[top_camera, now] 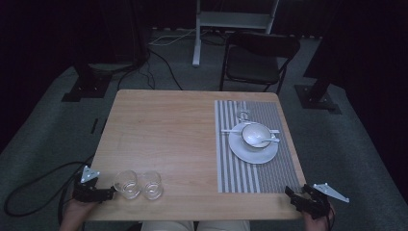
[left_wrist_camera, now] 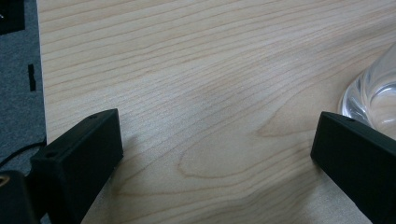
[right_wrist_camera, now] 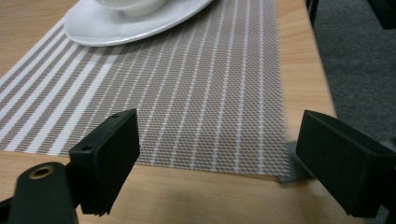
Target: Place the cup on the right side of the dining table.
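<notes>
Glasses come first: two clear glasses stand side by side near the front edge of the desk, the left glass touching or almost touching the right glass. On the far right lies a striped mat, carrying a white plate with a bowl on it and a spoon resting in the bowl. A small clear item sits on the mat behind the plate, too small to identify. Beyond the desk stands a black chair. Nothing lies between the left tool and the left glass, which is just beside its tips. That tool rests low at the front left corner, pointing right, jaws spread wide over bare wood, the glass at the edge of its own view. The right tool sits at the front right corner, pointing left toward the mat, jaws also wide and holding nothing.
</notes>
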Demonstrator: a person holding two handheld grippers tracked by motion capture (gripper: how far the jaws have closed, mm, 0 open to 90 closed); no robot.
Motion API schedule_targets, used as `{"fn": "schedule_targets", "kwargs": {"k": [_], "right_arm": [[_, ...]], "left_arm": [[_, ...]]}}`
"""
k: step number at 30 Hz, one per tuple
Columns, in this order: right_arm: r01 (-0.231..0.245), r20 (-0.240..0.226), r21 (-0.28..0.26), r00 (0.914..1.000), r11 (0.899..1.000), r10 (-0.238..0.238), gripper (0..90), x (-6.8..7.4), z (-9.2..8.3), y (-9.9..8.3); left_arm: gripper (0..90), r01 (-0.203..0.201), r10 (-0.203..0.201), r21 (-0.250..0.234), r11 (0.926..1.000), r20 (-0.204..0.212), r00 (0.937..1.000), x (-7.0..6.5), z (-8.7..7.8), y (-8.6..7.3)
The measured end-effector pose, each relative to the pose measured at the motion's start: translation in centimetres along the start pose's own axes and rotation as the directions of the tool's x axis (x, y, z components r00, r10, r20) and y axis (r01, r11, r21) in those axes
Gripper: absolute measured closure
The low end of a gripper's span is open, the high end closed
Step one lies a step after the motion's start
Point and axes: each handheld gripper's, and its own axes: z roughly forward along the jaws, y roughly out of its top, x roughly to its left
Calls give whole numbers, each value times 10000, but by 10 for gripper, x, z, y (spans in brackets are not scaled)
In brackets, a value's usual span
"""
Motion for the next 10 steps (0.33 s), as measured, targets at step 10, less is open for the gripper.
{"fn": "schedule_targets", "kwargs": {"k": [10], "right_arm": [[-408, 394, -194, 9984, 9990, 415, 130, -14, -8, -1]], "left_arm": [[25, -19, 19, -3, 10000, 22, 10000, 0, 0, 0]]}}
